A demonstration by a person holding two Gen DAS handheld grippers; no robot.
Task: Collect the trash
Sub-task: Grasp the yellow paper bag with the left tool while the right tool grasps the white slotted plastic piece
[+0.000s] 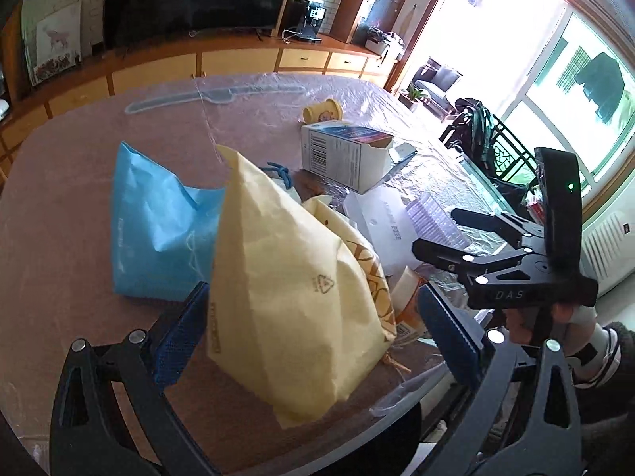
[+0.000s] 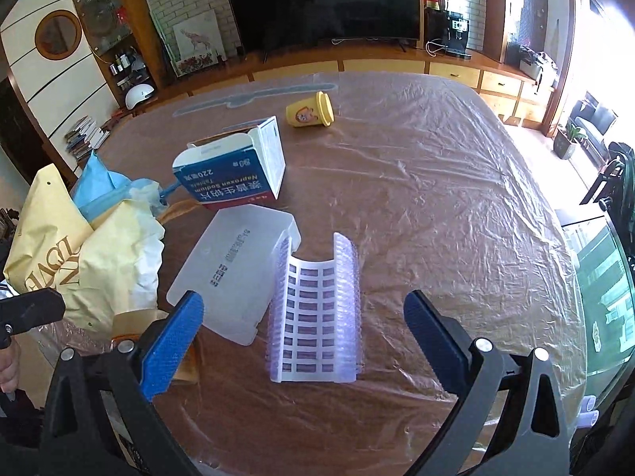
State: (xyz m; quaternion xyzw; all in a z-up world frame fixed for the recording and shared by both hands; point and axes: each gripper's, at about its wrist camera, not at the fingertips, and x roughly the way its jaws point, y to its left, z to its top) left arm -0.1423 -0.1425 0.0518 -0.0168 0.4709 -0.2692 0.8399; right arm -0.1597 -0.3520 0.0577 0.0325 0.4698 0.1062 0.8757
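A cream paper bag (image 1: 293, 297) stands between the fingers of my open left gripper (image 1: 313, 341), with a blue bag (image 1: 158, 218) behind it; both also show in the right wrist view (image 2: 51, 238). My open right gripper (image 2: 303, 333) straddles a clear ribbed plastic tray (image 2: 313, 313). A frosted plastic lid (image 2: 234, 265) lies just left of it. An open white and blue medicine box (image 2: 234, 166) and a tipped yellow cup (image 2: 309, 111) lie farther back. The right gripper also shows in the left wrist view (image 1: 436, 234).
The table (image 2: 456, 198) is covered in crinkled clear plastic film. A low wooden cabinet (image 2: 377, 63) with a TV (image 2: 321, 0) runs along the far wall. A glass side table (image 2: 603, 277) stands to the right. Windows and a black chair (image 1: 488, 142) lie beyond.
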